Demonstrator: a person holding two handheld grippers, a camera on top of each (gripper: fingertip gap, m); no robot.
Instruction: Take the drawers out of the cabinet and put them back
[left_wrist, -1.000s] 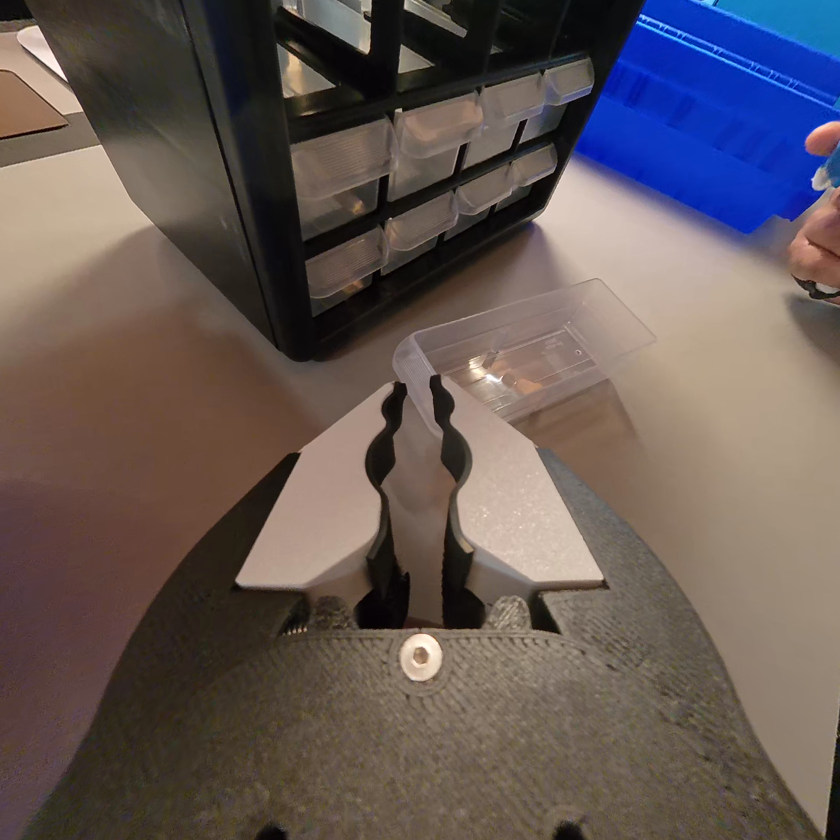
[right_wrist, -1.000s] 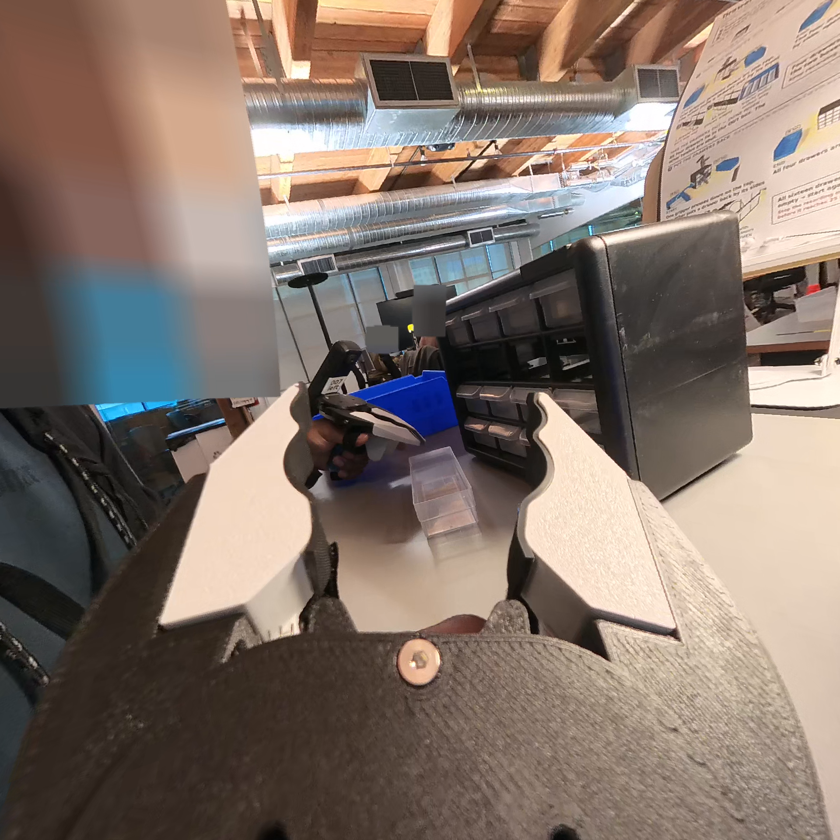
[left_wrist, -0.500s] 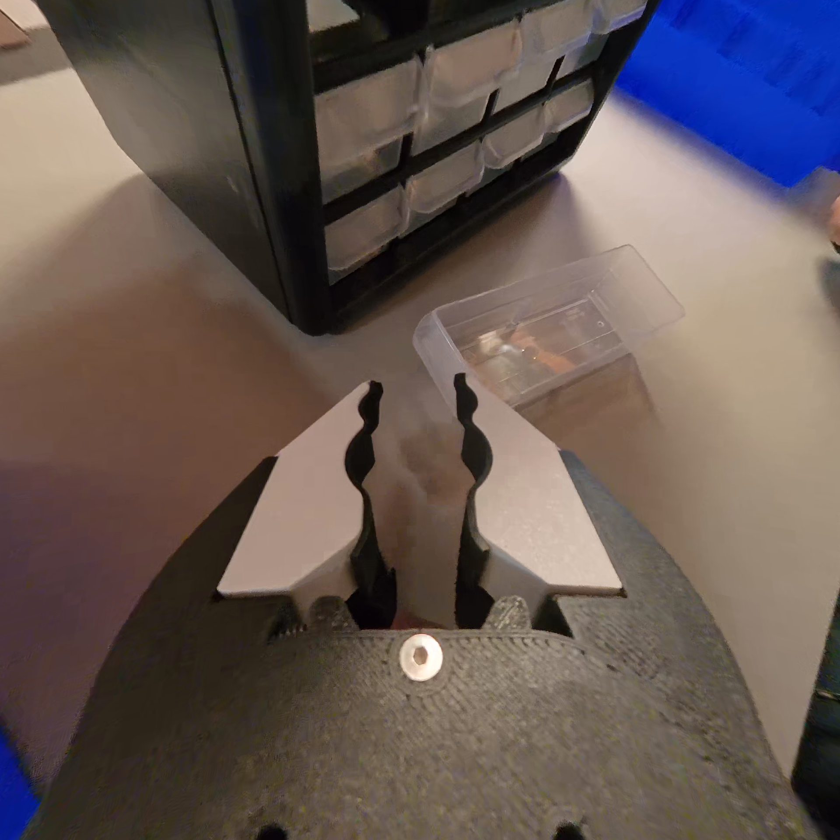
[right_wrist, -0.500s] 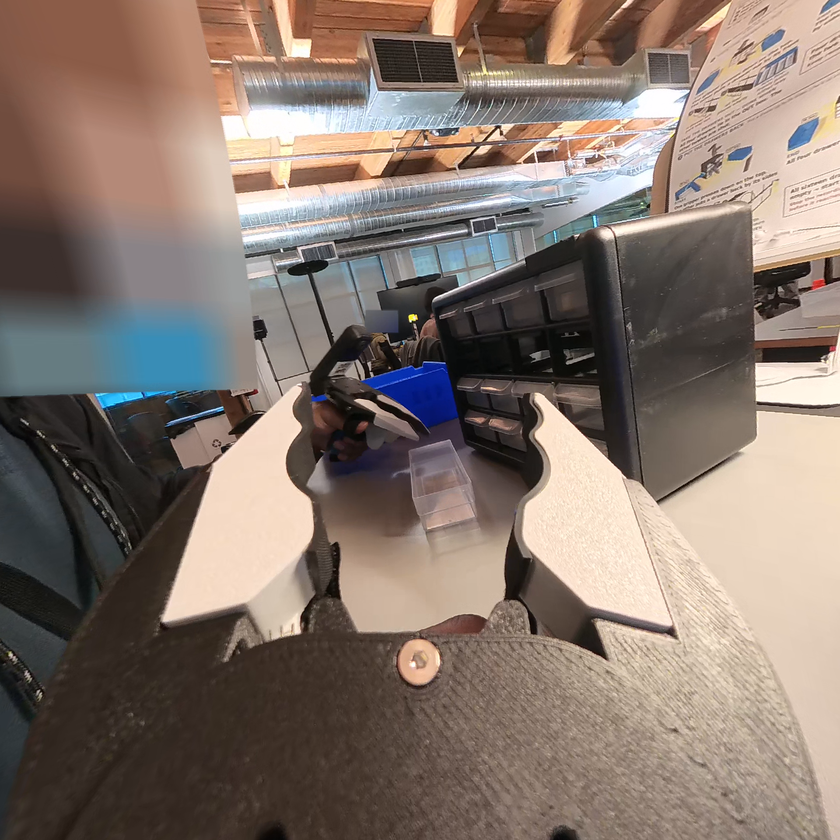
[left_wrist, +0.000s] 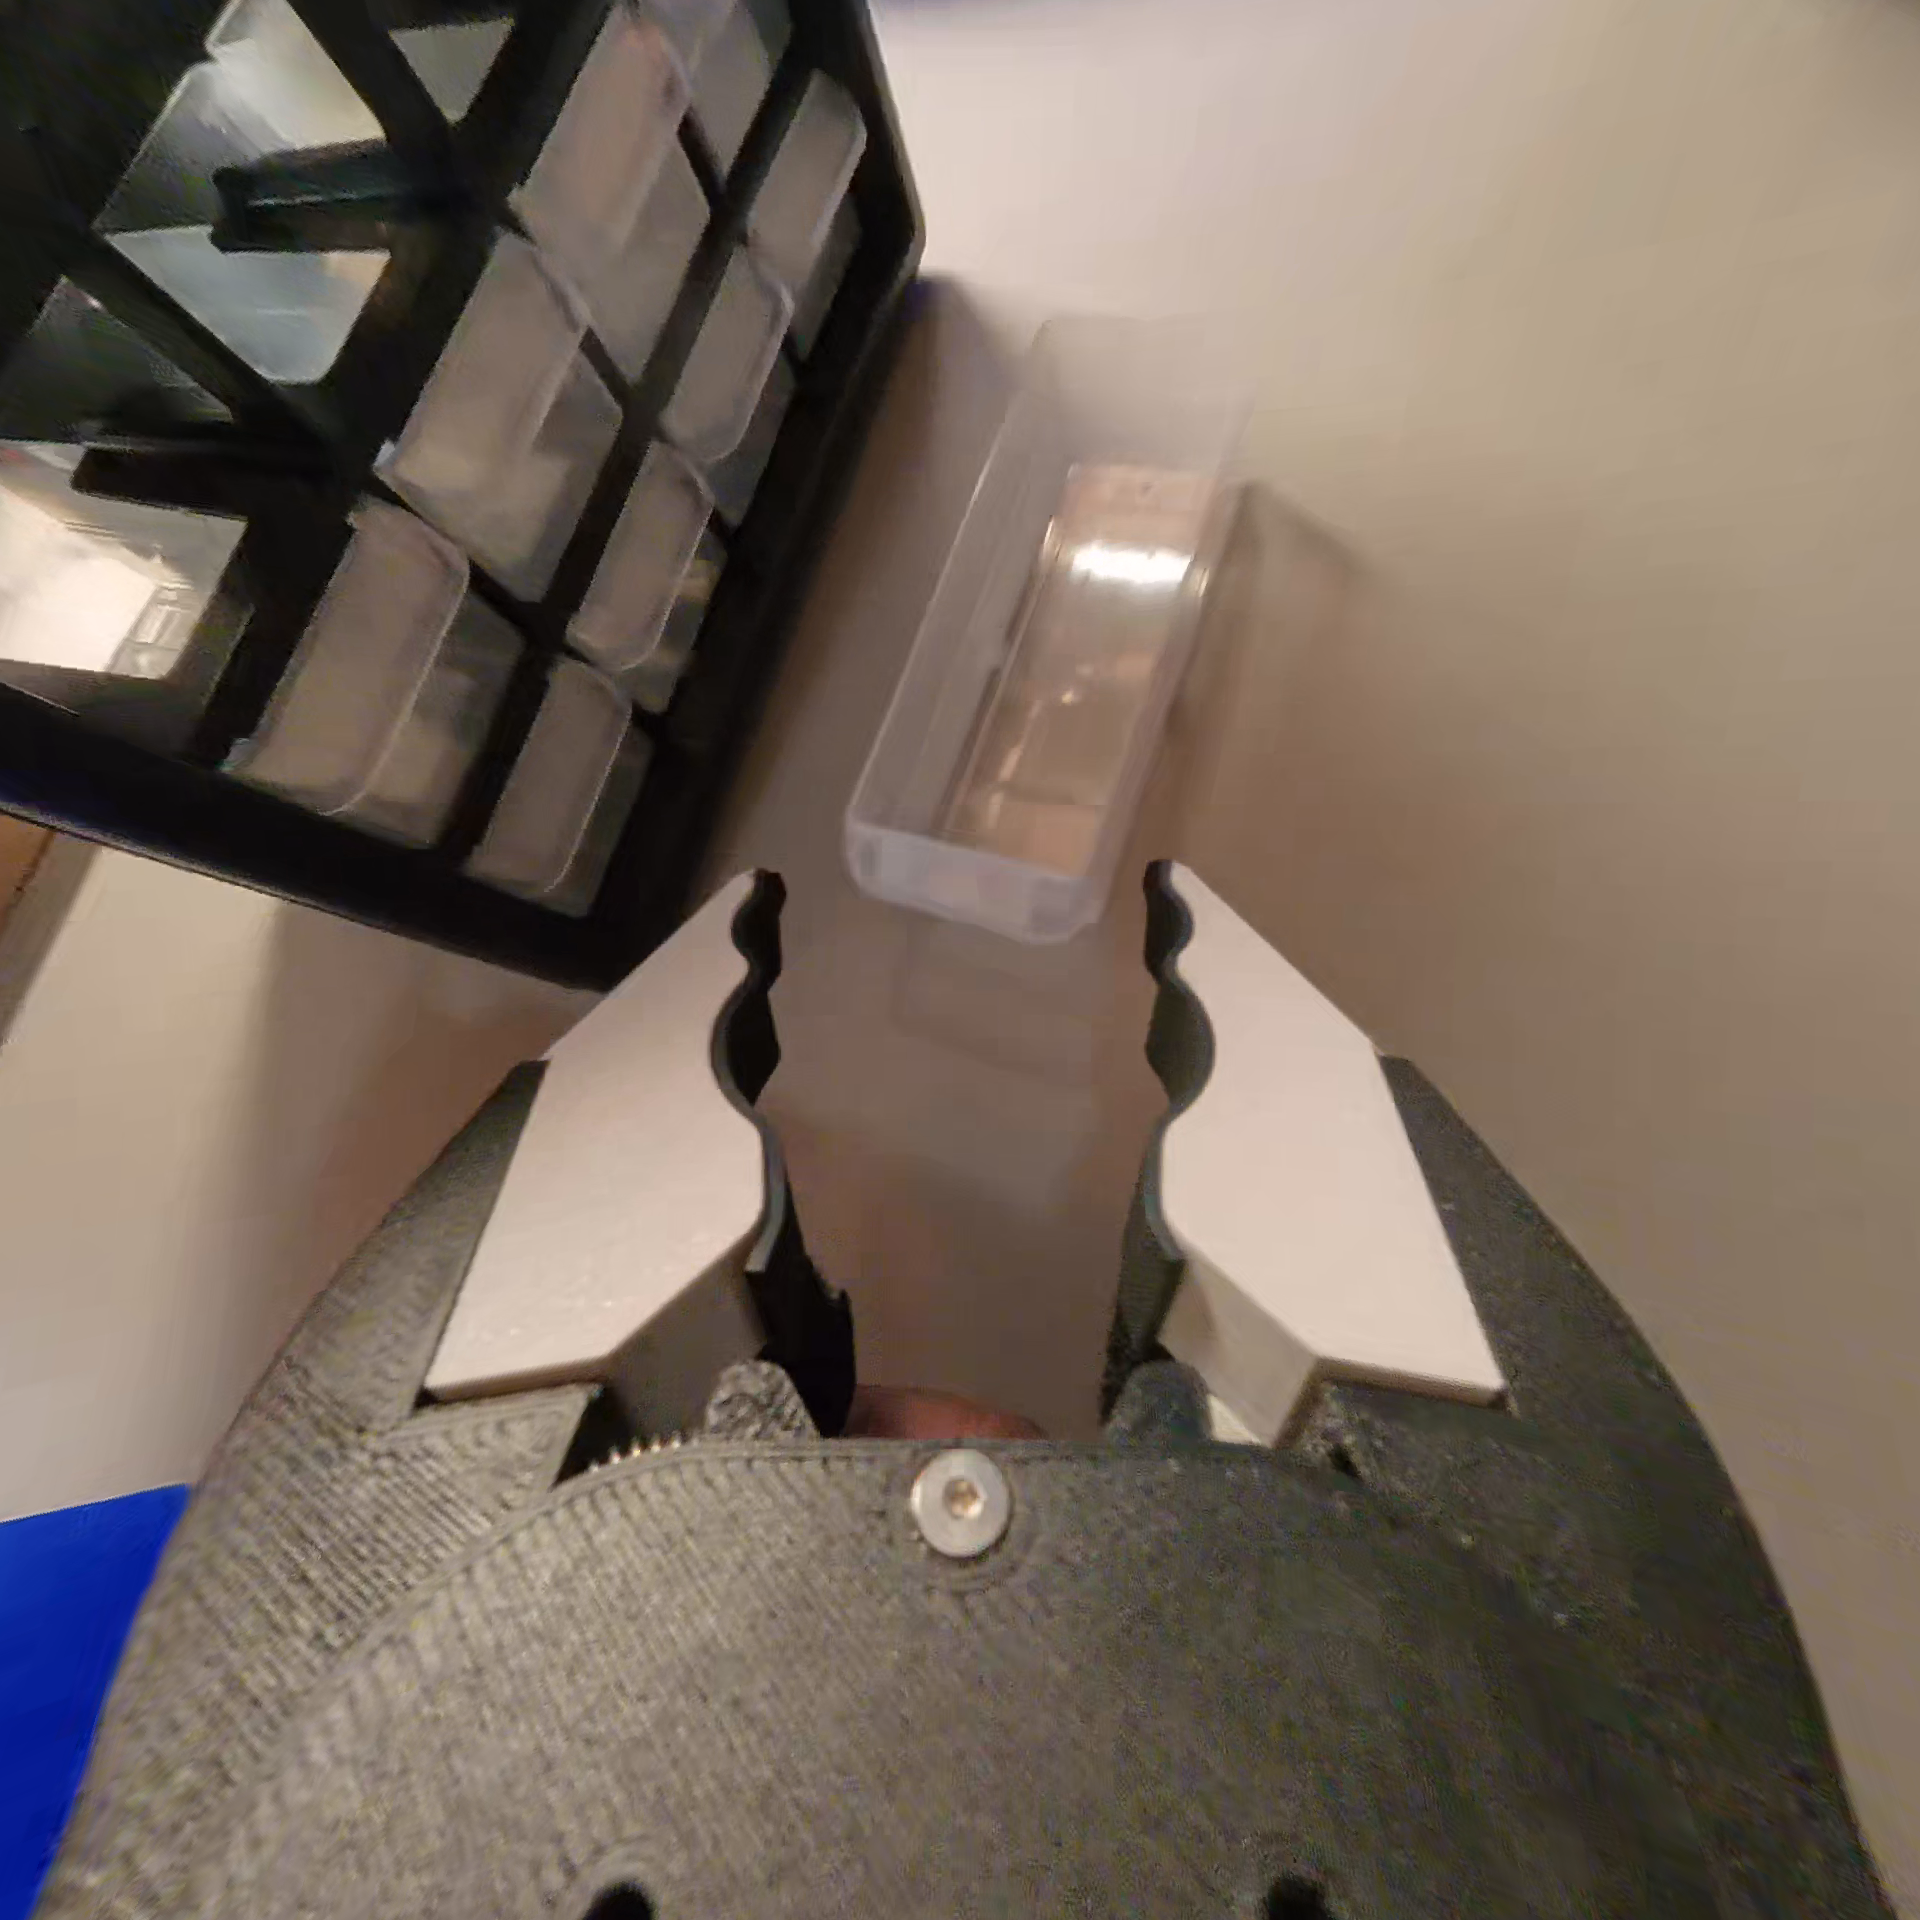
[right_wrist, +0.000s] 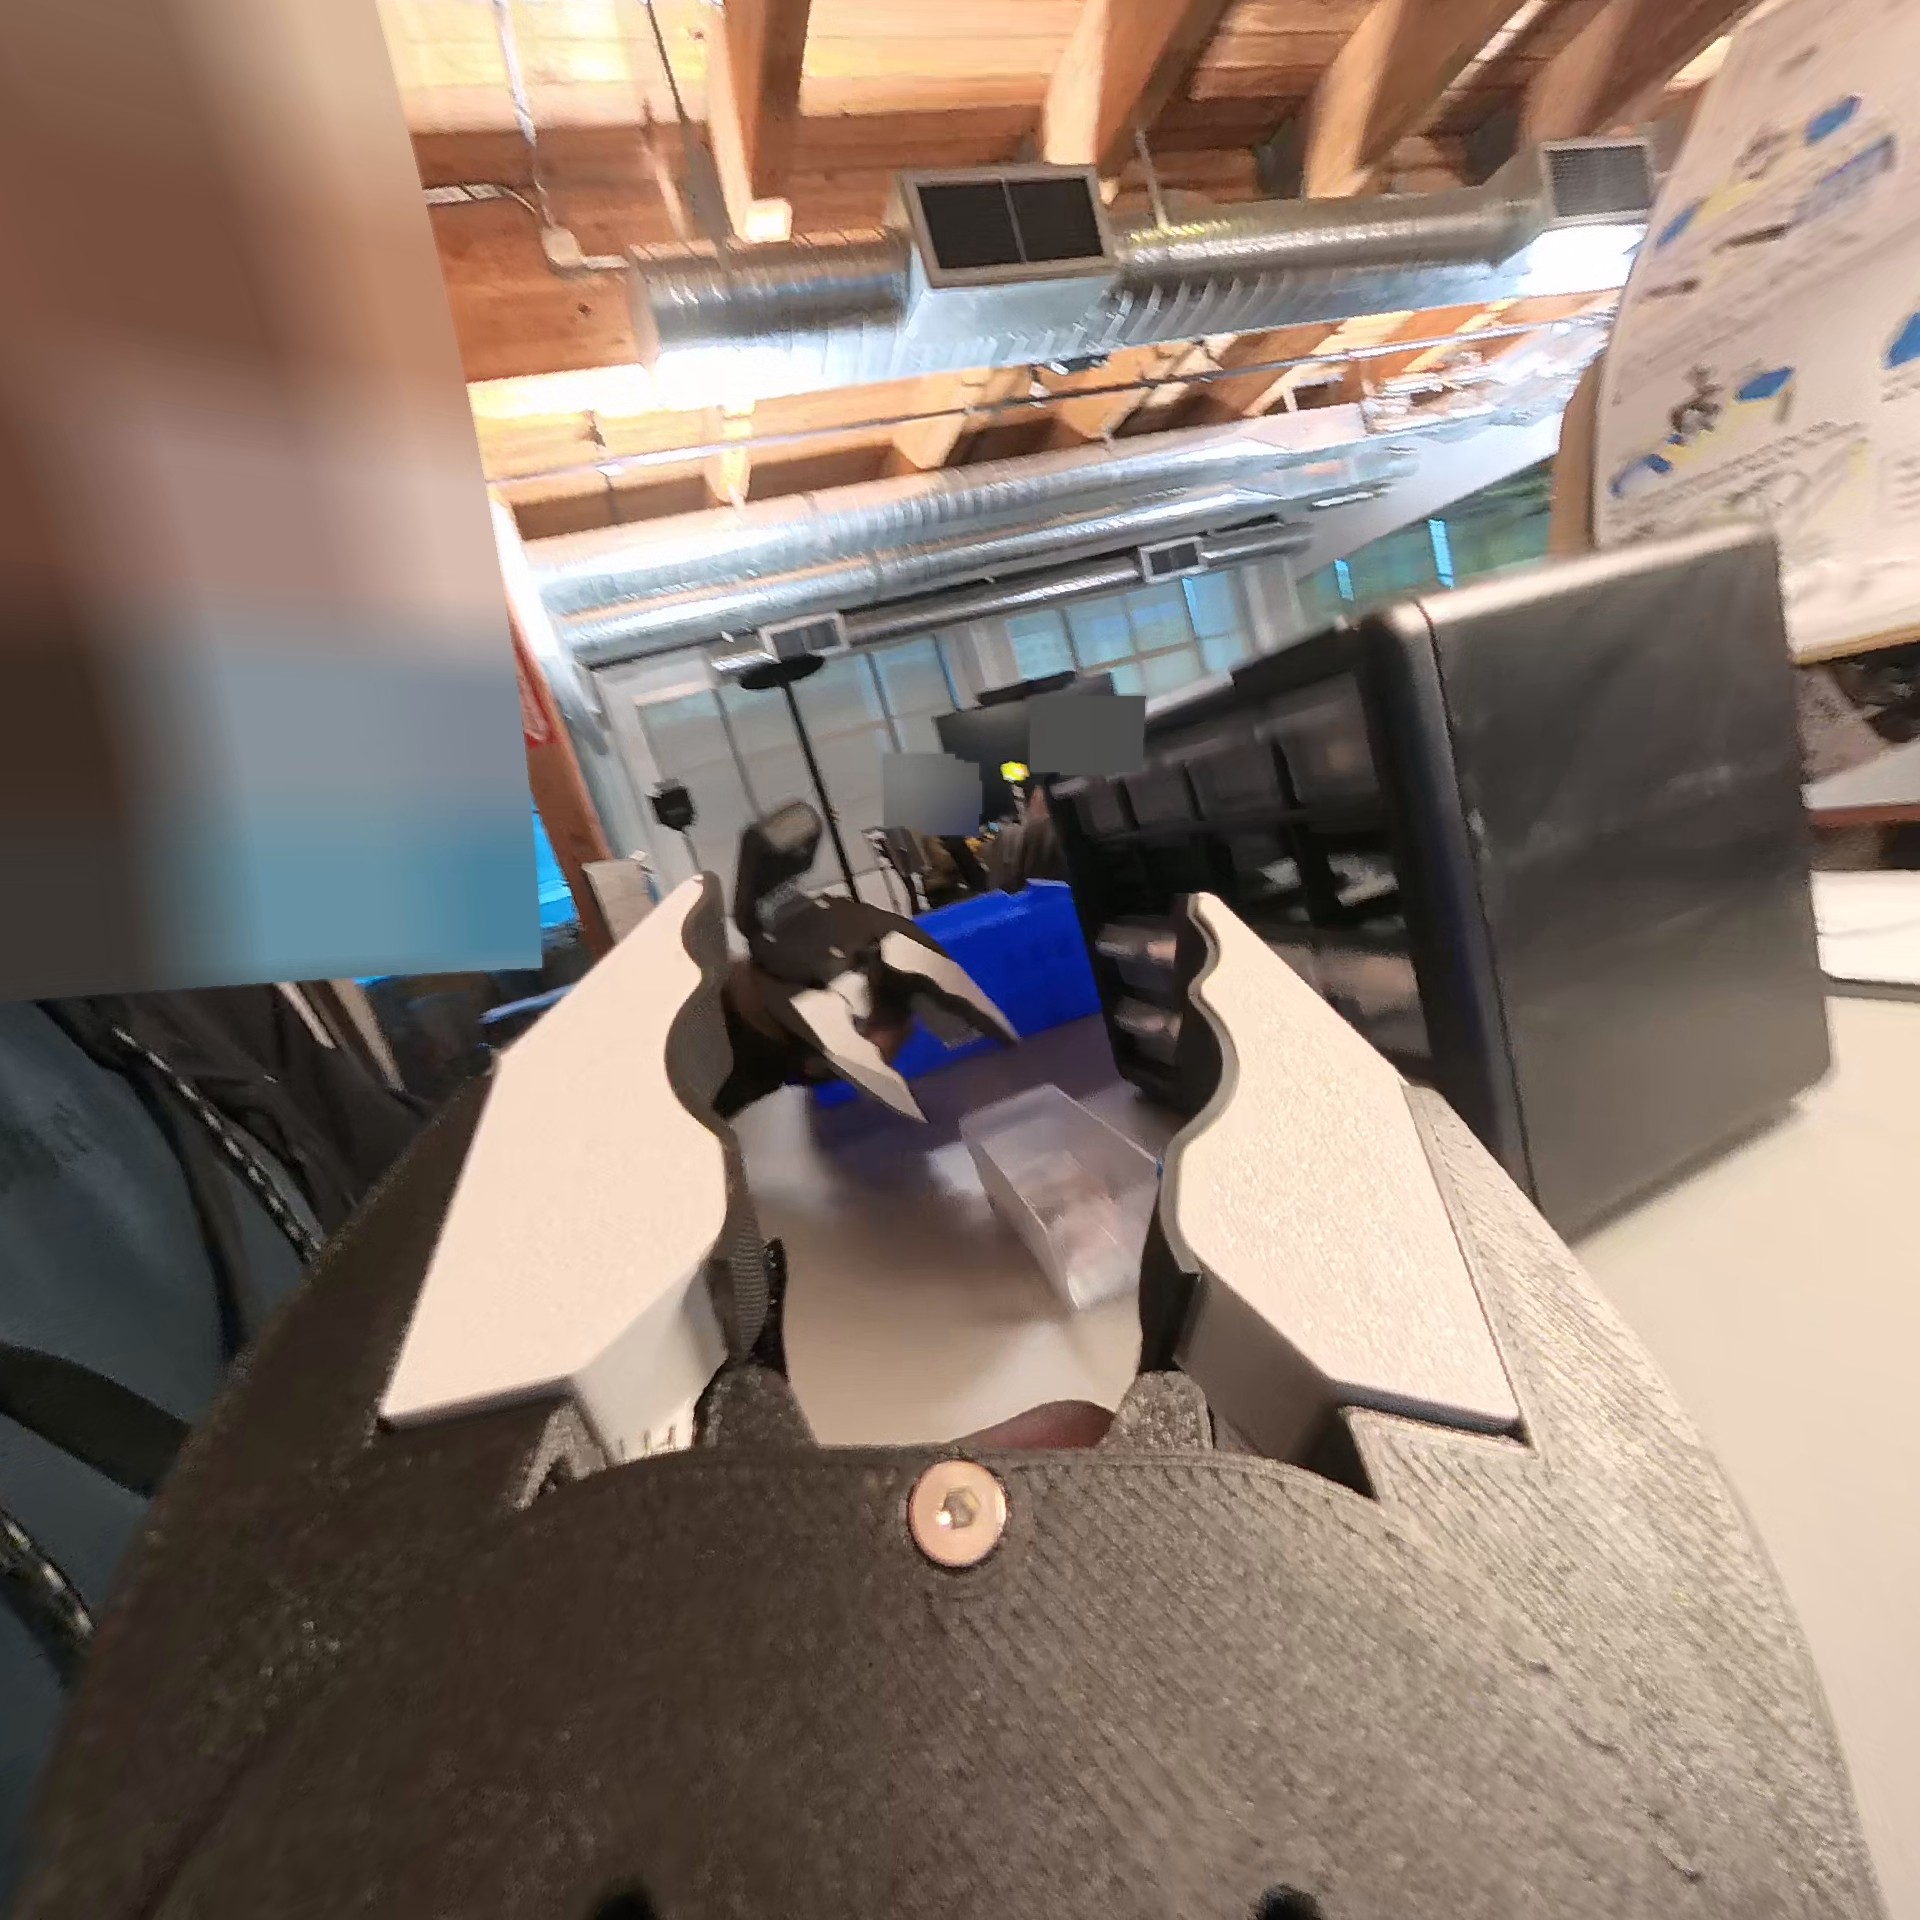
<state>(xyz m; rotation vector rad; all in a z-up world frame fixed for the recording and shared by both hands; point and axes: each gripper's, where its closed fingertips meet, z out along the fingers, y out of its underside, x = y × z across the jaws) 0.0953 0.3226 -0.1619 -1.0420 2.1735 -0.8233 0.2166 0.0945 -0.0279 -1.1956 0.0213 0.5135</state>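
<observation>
Bare table (left_wrist: 1558, 520) lies open right of the clear drawer (left_wrist: 1039, 665); the black cabinet (left_wrist: 810, 582) blocks its left

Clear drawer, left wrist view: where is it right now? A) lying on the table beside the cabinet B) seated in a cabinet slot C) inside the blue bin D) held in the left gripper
A: the clear drawer lies on the table beside the black cabinet, ahead of the open left gripper, whose fingers don't touch it.

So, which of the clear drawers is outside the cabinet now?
The clear drawer lying alone on the table, just ahead of the open left gripper. The other drawers sit in their slots in the black cabinet.
</observation>
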